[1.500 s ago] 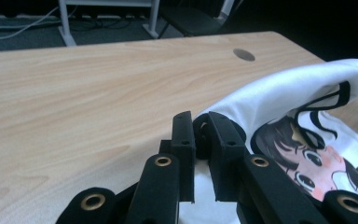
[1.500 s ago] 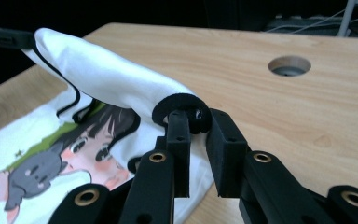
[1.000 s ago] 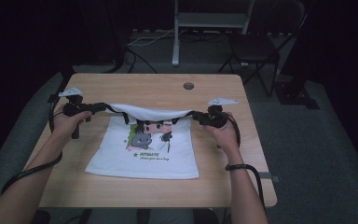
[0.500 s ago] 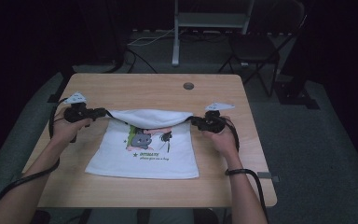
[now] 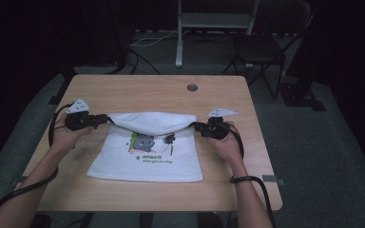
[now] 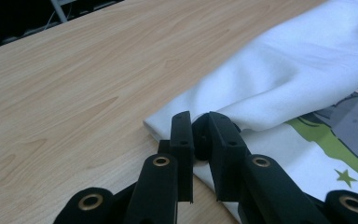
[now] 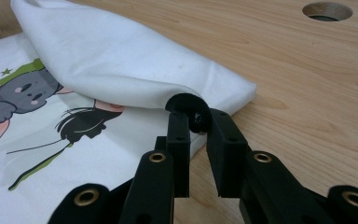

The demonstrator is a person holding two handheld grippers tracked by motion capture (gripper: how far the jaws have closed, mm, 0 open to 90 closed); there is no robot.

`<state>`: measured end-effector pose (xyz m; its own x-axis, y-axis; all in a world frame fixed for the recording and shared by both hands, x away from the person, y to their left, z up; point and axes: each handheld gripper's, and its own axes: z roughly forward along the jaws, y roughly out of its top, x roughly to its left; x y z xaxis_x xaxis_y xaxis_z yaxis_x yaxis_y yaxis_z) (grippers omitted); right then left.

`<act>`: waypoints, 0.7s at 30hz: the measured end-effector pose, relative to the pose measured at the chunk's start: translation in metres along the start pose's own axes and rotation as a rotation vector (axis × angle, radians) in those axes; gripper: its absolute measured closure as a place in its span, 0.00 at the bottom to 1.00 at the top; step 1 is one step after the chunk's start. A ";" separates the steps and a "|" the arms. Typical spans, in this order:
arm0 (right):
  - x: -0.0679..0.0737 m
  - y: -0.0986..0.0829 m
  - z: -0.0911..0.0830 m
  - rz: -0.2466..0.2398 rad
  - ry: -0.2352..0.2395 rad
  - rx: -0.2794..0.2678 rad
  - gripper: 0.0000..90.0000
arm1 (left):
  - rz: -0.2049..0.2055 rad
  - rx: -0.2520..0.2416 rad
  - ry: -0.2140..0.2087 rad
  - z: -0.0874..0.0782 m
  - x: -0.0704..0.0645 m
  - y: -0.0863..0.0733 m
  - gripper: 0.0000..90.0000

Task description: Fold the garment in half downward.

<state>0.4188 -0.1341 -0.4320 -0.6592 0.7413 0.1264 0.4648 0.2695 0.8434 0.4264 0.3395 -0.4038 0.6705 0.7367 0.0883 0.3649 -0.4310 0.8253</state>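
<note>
Both grippers are clamped on the white t-shirt (image 5: 145,152), which stretches between them: left gripper (image 6: 200,140), right gripper (image 7: 196,122). Each pinch is tiny, right at the fold's corners, so uneven pulling probably slips one and skews the fold.

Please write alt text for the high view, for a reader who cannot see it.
Two hand-held black grippers, left gripper and right gripper, hold the folded-over far edge of a white cotton T-shirt with a cartoon print, lying on a light wooden table.
</note>
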 end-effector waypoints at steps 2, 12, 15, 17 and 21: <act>0.002 -0.001 -0.001 -0.004 0.002 -0.004 0.88 | 0.008 -0.002 0.002 -0.001 -0.001 0.000 0.89; 0.007 -0.004 -0.006 -0.027 0.005 -0.006 0.88 | 0.018 -0.007 -0.006 -0.007 -0.005 -0.004 0.89; 0.009 -0.005 -0.008 -0.037 0.005 -0.006 0.88 | 0.023 -0.008 -0.009 -0.009 -0.007 -0.006 0.89; 0.009 -0.005 -0.009 -0.038 0.004 -0.003 0.88 | 0.020 -0.010 -0.009 -0.010 -0.008 -0.007 0.89; 0.011 -0.008 -0.010 -0.042 0.007 -0.005 0.88 | 0.023 -0.018 -0.016 -0.012 -0.010 -0.008 0.89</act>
<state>0.4022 -0.1346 -0.4318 -0.6820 0.7252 0.0946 0.4340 0.2972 0.8505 0.4085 0.3421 -0.4046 0.6892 0.7179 0.0984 0.3376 -0.4383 0.8330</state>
